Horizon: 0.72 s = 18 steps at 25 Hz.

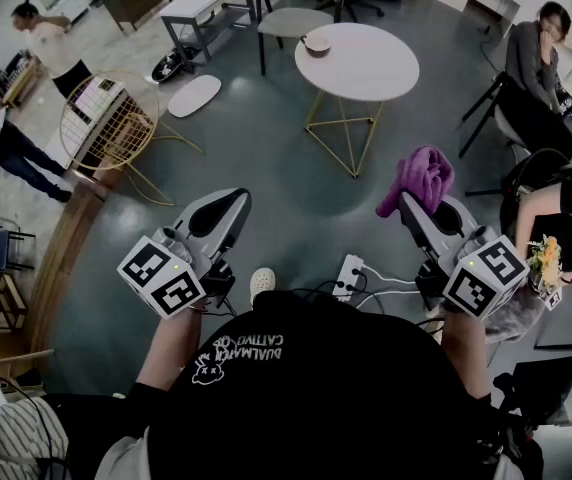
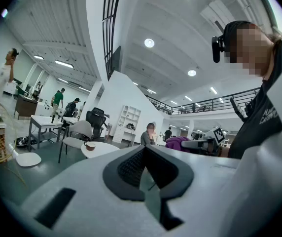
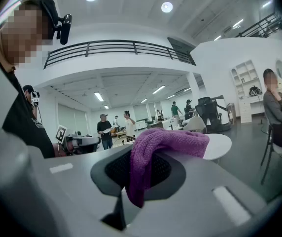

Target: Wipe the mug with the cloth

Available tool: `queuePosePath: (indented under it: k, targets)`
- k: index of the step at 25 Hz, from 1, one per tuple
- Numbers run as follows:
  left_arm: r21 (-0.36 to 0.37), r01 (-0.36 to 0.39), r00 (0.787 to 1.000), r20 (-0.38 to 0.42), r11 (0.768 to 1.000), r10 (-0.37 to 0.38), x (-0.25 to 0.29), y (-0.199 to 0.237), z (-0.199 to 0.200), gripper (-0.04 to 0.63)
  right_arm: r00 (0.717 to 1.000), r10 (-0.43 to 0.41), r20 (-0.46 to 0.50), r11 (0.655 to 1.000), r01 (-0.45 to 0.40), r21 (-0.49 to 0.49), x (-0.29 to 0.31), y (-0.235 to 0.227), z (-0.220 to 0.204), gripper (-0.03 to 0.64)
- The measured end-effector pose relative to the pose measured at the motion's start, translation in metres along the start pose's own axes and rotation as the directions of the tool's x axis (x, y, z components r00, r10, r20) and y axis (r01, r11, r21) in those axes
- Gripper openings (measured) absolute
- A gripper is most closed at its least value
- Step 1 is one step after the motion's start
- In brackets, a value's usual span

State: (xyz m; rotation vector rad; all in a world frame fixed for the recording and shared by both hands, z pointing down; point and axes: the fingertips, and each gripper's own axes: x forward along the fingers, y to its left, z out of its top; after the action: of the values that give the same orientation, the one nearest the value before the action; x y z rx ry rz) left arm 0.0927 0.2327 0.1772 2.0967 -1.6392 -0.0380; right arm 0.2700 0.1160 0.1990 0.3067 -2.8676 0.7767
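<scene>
Right gripper [image 1: 411,211] is clamped tight on the purple cloth [image 1: 421,176], which is held up over the floor [image 1: 296,198] and looks soft, light and floppy, so it is best pinched by a bunched fold, while the left gripper [image 1: 234,203] is closed up with nothing in it.

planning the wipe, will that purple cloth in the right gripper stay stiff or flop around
Probably floppy: the purple cloth droops over the right gripper with a tail hanging down. Likely light and soft, given its bunched, fuzzy look. It seems unlikely to slip, since the jaws pinch it.
</scene>
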Motion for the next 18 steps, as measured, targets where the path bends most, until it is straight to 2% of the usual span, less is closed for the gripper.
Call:
queuePosePath:
  k: [6,11,15,18]
  targets:
    - [-0.019,-0.016,1.000,-0.014,1.000,0.016,-0.001,0.006,-0.006,-0.002,1.000,0.008,-0.013,1.000,-0.008,0.012,0.006,-0.002,-0.004,0.041]
    - [-0.036,-0.041,0.999,-0.021,0.999,0.040,-0.004,0.022,-0.022,-0.002,0.999,0.005,-0.053,1.000,-0.005,0.011,0.019,-0.011,-0.028,0.041]
    - [-0.051,-0.031,0.999,-0.030,0.998,0.029,-0.008,0.057,-0.019,-0.002,0.999,-0.033,-0.018,0.996,0.035,0.081,0.043,-0.020,-0.029,0.043]
    - [-0.055,-0.012,1.000,-0.028,0.998,0.010,-0.006,0.104,0.011,-0.002,0.998,-0.054,0.025,0.990,0.050,0.134,0.085,-0.020,-0.002,0.046]
